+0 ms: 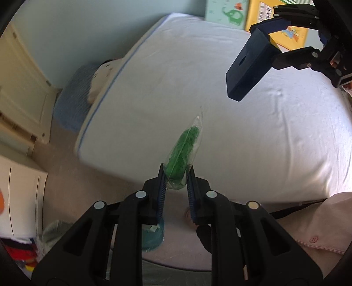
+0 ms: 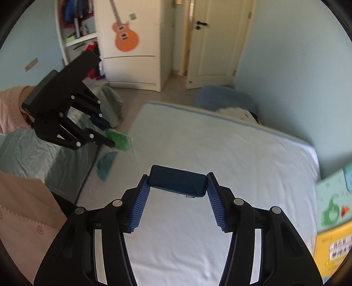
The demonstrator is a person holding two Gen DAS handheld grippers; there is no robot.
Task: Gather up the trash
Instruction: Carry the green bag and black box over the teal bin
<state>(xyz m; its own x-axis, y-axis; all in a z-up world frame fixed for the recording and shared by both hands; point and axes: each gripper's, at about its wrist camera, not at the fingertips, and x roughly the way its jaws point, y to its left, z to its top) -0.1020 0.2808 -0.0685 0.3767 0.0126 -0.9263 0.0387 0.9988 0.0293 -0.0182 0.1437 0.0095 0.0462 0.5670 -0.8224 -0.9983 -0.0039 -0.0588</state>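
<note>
1. Over a white mattress (image 1: 220,110) with a blue piped edge, I hold both of my grippers above the bare sheet; it fills most of both views.
2. Only my right wrist view shows the far side of the room: a cream door (image 2: 216,41), a white wardrobe (image 2: 132,44) bearing an orange guitar sticker (image 2: 125,37), and open shelves of clothes (image 2: 79,26).
3. The same view alone shows a pale green plastic bag (image 2: 33,151) lying off the mattress's left edge, next to my pink sleeve (image 2: 11,110).
4. Only my left wrist view shows, past the mattress's far corner, a green elephant picture (image 1: 234,16) on a pale card.
5. Both views show the light blue walls, the beige floor and a blue cushion (image 2: 224,96) beyond the mattress end.
6. My right gripper (image 2: 177,183) is clamped on a dark blue box (image 2: 178,181), the pads pressing its two short ends, held in the air above the sheet.
7. My left gripper (image 1: 176,178) is closed on a clear wrapper with green contents (image 1: 182,151), which sticks out past my fingertips near the mattress's edge.
</note>
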